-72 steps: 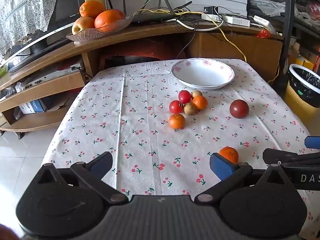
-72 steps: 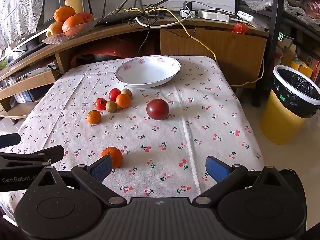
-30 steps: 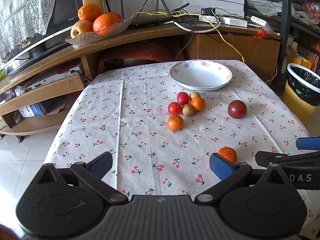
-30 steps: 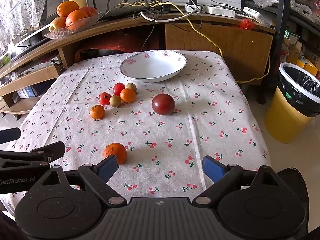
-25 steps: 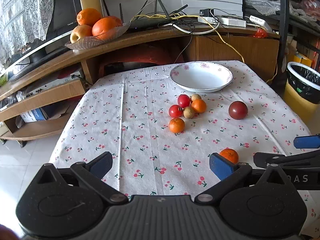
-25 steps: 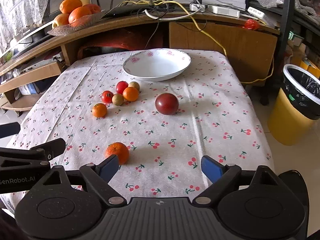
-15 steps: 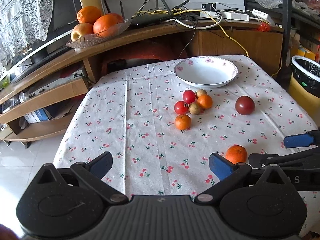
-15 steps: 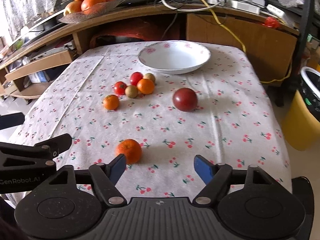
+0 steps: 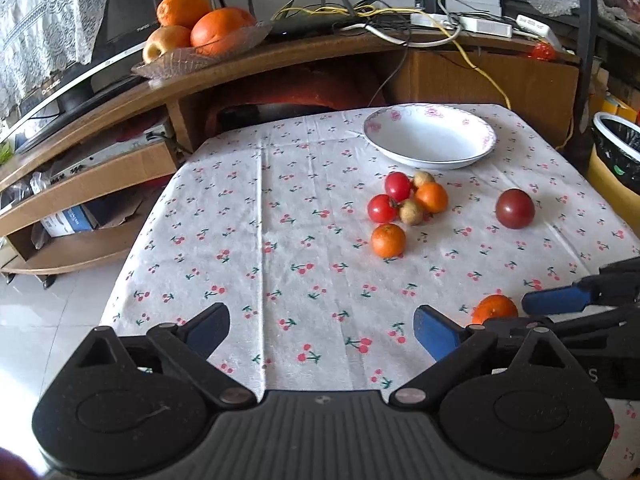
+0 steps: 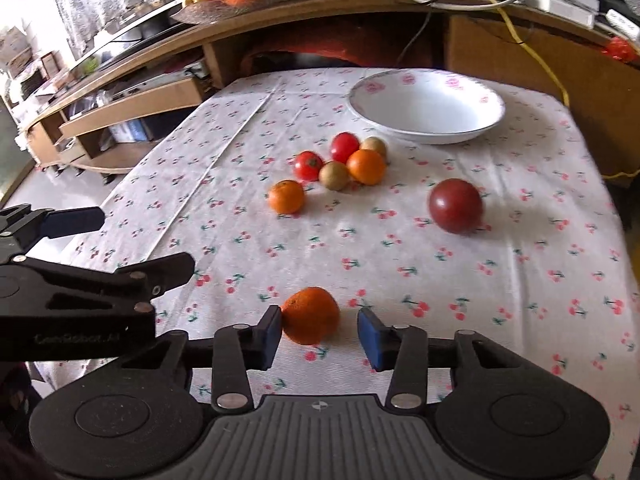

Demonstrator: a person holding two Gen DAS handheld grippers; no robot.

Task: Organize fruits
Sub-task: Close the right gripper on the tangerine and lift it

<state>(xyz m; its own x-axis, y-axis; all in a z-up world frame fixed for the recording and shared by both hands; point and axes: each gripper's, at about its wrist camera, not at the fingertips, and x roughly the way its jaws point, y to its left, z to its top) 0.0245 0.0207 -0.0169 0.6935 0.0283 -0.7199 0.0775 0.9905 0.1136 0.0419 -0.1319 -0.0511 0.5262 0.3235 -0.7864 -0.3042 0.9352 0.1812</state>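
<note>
Your right gripper [image 10: 318, 330] has dropped toward the nearest orange [image 10: 310, 314] on the surface [image 10: 520, 280], its jaws narrowed but not clenched: one pad touches, the other stands apart. It looks light, round and soft-skinned, so take it across its widest part, gently. Your left gripper [image 9: 320, 330] hangs released, empty. The orange's underside and contact are hidden.

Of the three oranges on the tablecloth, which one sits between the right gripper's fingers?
The lone orange nearest the table's front edge, between the open right gripper fingers. The other two sit far ahead in the cluster by the white bowl.
</note>
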